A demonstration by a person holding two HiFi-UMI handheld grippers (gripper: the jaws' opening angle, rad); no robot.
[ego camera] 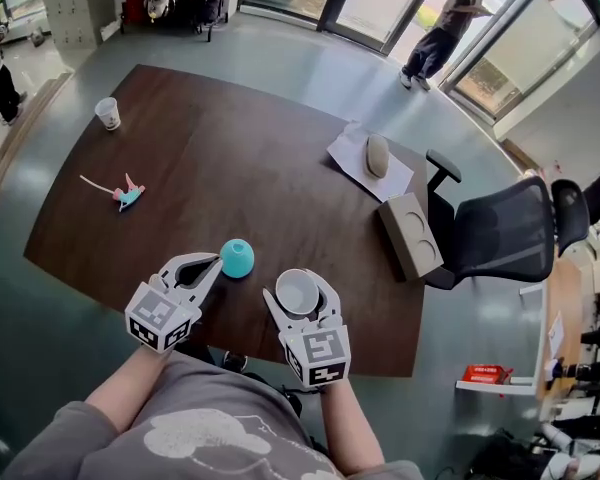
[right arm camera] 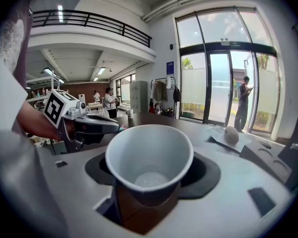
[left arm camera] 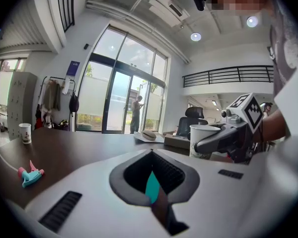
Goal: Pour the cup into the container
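The right gripper [ego camera: 300, 286] is clamped on the cup [ego camera: 297, 296], one jaw on each side of its wall below the rim. The cup's mouth stays up, tipped a little toward the person, so nothing spills on the way. The right gripper view looks straight into it: a pale patch lies at the bottom, but I cannot tell what is in there or how much.

The container [ego camera: 237, 258], a small teal bowl, sits on the table [ego camera: 230, 148] at about 10 o'clock from the cup, near it but not under it. The cup has yet to come over it, so pouring looks not yet begun.

The left gripper [ego camera: 213, 265] lies low at the container's 9 o'clock, its jaws pressed together at the tips and right against the teal side. In the left gripper view only a thin slit parts the jaws further back, and a sliver of teal shows through it. I judge it is there to steady the light bowl against a knock. Whether it truly touches I cannot tell.

Next the cup needs to go toward 10 o'clock and roll over the rim. The bowl is small, so a fast tilt could overshoot it or nudge it away.
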